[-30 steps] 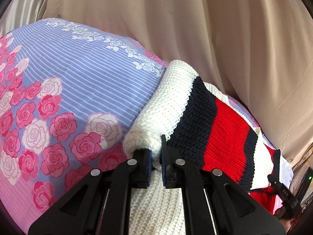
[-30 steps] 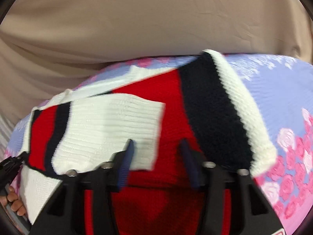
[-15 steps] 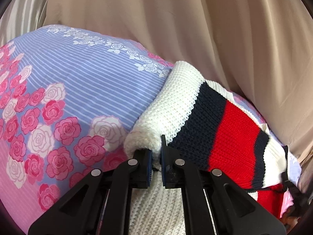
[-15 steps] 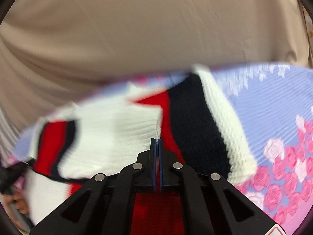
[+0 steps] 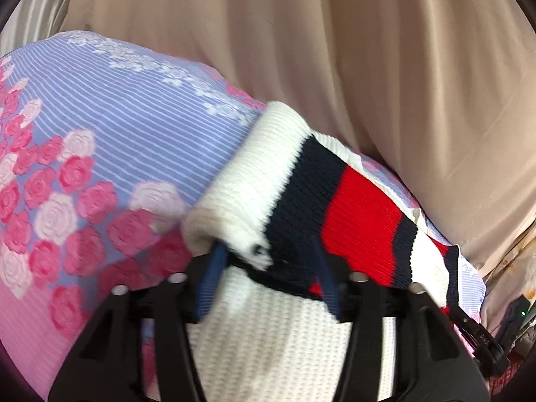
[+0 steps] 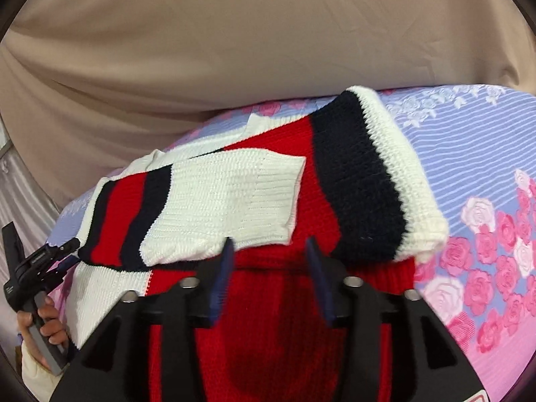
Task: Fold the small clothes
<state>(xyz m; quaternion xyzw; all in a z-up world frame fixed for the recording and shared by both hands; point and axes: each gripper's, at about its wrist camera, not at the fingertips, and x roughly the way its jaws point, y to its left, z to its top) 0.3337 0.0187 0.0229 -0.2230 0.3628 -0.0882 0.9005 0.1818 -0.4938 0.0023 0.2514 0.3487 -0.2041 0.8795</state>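
On bedsheet lies sweater partly folded — both sleeves laid across, body fold left — with left gripper and right gripper spread wide, holding nothing, just above knit.

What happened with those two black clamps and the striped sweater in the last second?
The left gripper was pinching the white edge of the sweater and has now opened its jaws, letting go. The right gripper snapped shut briefly and is open again, holding nothing. The sweater stays folded on the flowered sheet.
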